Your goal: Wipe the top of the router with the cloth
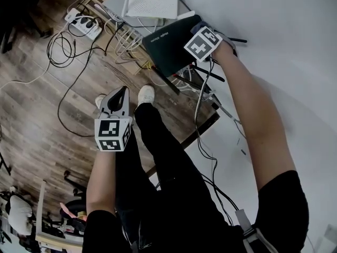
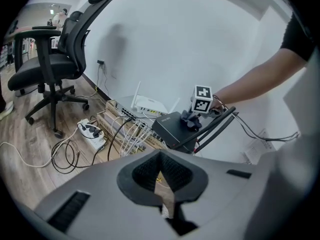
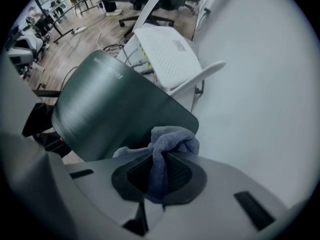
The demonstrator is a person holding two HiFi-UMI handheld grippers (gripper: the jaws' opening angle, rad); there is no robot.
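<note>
The router (image 1: 168, 44) (image 3: 105, 111) (image 2: 172, 128) is a dark flat box with black antennas, standing by the white wall. My right gripper (image 3: 156, 171) (image 1: 199, 31) is shut on a blue-grey cloth (image 3: 167, 143) (image 2: 192, 119), which rests on the router's top near its edge next to the wall. My left gripper (image 2: 162, 181) (image 1: 120, 96) hangs apart over the wood floor, jaws shut with nothing between them, well away from the router.
A white router (image 1: 150, 1) (image 3: 172, 54) stands just beyond the dark one, on flat network boxes (image 2: 117, 116) with several cables. A power strip (image 1: 83, 22) and loose wires lie on the floor. An office chair (image 2: 47, 69) stands farther off. My own legs and shoes (image 1: 146, 94) are below.
</note>
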